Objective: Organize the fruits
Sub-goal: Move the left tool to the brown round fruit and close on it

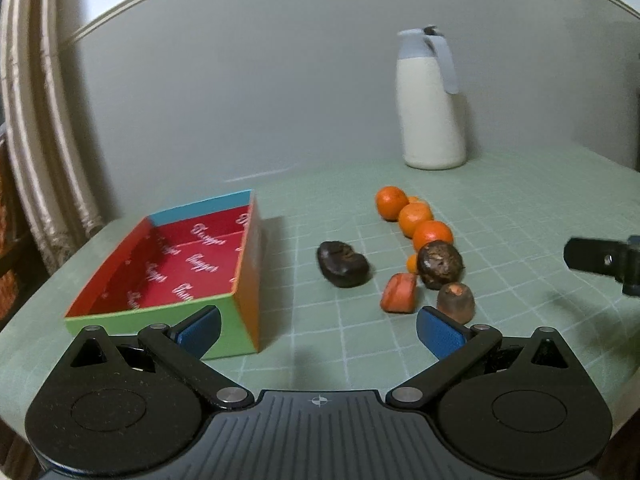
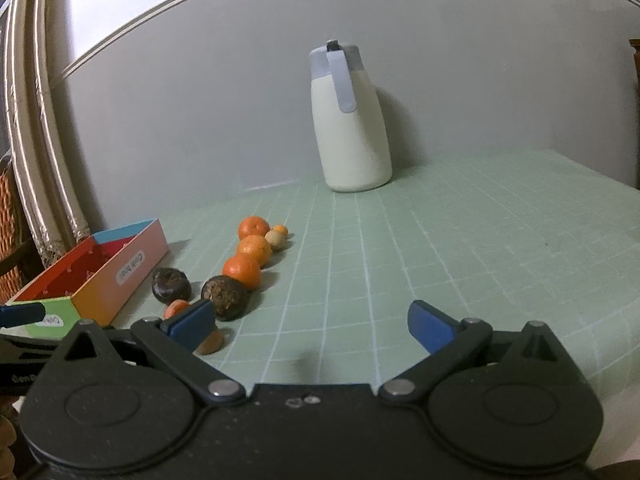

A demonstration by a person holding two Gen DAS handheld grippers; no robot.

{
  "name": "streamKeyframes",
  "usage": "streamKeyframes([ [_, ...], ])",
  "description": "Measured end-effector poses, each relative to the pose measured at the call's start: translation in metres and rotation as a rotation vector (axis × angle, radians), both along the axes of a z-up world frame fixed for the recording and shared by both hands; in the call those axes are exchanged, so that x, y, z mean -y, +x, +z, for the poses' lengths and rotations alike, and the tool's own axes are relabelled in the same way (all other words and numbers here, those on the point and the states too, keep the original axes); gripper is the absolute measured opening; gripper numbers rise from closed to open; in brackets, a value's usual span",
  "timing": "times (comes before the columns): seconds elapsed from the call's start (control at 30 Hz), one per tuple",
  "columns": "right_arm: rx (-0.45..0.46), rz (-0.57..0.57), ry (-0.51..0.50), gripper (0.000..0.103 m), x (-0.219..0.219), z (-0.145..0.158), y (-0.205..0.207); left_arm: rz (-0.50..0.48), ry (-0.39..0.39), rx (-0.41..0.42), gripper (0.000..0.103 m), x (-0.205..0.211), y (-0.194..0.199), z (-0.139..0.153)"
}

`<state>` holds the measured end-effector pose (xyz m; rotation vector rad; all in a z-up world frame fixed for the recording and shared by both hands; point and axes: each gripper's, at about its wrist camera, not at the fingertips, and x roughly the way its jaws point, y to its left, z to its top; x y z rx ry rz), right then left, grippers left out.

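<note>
- Left gripper (image 1: 318,330), bottom of its frame, has fingers spread wide and holds nothing; right gripper (image 2: 310,326) likewise.
- Just beyond the left gripper's right finger lie a brown fruit piece (image 1: 456,302) and an orange piece (image 1: 399,293); this hand looks nearer.
- Dark oblong fruit (image 1: 343,264) lies mid-frame, long axis slanting upper left to lower right, open mat around it.
- Box (image 1: 160,276) sits empty at left.
- Tangerines (image 1: 416,218) line up behind.

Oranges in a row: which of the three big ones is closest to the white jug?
The far-end orange is nearest the white jug. The middle orange and the third orange sit closer to the dark fruit.
</note>
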<state>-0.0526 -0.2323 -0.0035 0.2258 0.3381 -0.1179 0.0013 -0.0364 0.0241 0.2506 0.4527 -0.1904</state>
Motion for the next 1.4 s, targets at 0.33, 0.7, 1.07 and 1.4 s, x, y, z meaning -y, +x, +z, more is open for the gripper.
streamKeyframes([
  [0.33, 0.036, -0.048, 0.039, 0.103, 0.013, 0.001, -0.003, -0.102, 0.034, -0.015, 0.103, 0.023, 0.016, 0.0],
  [0.7, 0.037, -0.096, 0.071, 0.103, 0.029, -0.001, -0.007, -0.143, 0.013, -0.067, 0.103, 0.051, 0.015, -0.01],
  [1.07, 0.047, -0.132, 0.086, 0.103, 0.044, -0.003, -0.015, -0.106, -0.041, -0.071, 0.102, 0.055, 0.021, -0.016],
  [1.4, 0.054, -0.138, 0.107, 0.103, 0.051, -0.003, -0.018, -0.112, -0.047, -0.089, 0.067, 0.06, 0.024, -0.022],
])
